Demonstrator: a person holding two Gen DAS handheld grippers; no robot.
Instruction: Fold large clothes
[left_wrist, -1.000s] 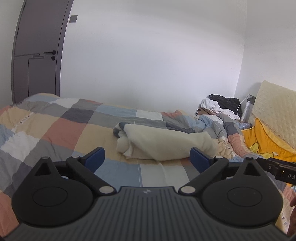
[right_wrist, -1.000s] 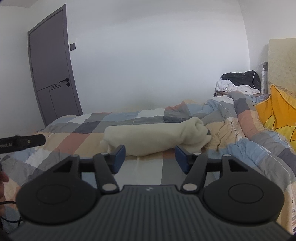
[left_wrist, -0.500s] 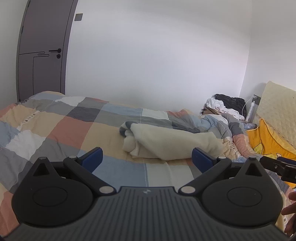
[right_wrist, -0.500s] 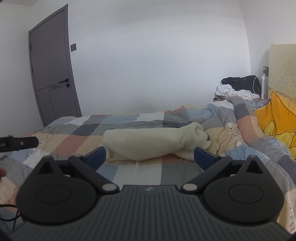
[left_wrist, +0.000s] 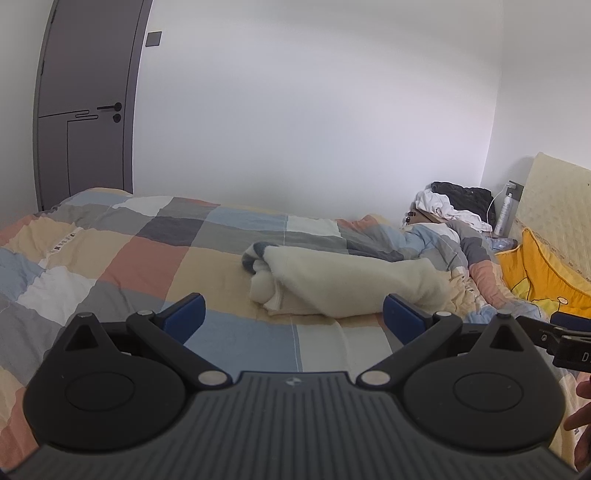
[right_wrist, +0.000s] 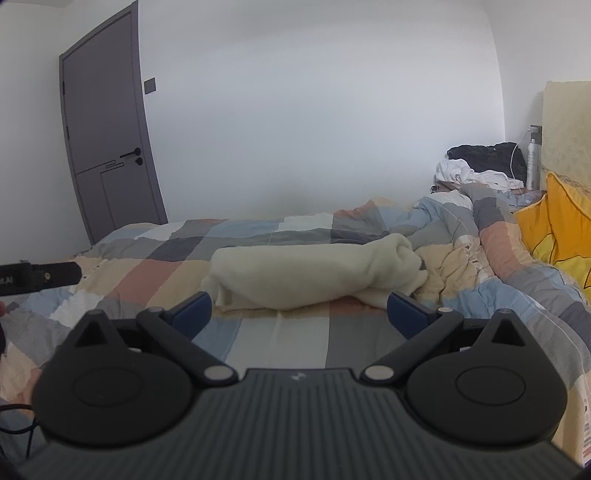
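Observation:
A cream fleece garment (left_wrist: 343, 284) (right_wrist: 306, 275) lies bundled in a long roll across the middle of the checked bed cover (left_wrist: 140, 258) (right_wrist: 280, 339). A grey-blue patterned part shows at its left end in the left wrist view. My left gripper (left_wrist: 293, 319) hangs above the cover, short of the roll, wide open with nothing between its blue pads. My right gripper (right_wrist: 301, 312) stands the same way on the other side, wide open and empty, the roll just beyond its fingertips.
A rumpled checked duvet (right_wrist: 480, 229) piles up at the right, with a yellow pillow (right_wrist: 557, 225) (left_wrist: 543, 273) behind it. Black and white clothes (right_wrist: 480, 164) and a spray bottle (right_wrist: 532, 162) sit at the bedhead. A grey door (right_wrist: 107, 147) stands at the left.
The right gripper's jaws have spread from partly closed to wide open. The left gripper stayed open and the view barely shifted. The cream roll has not moved.

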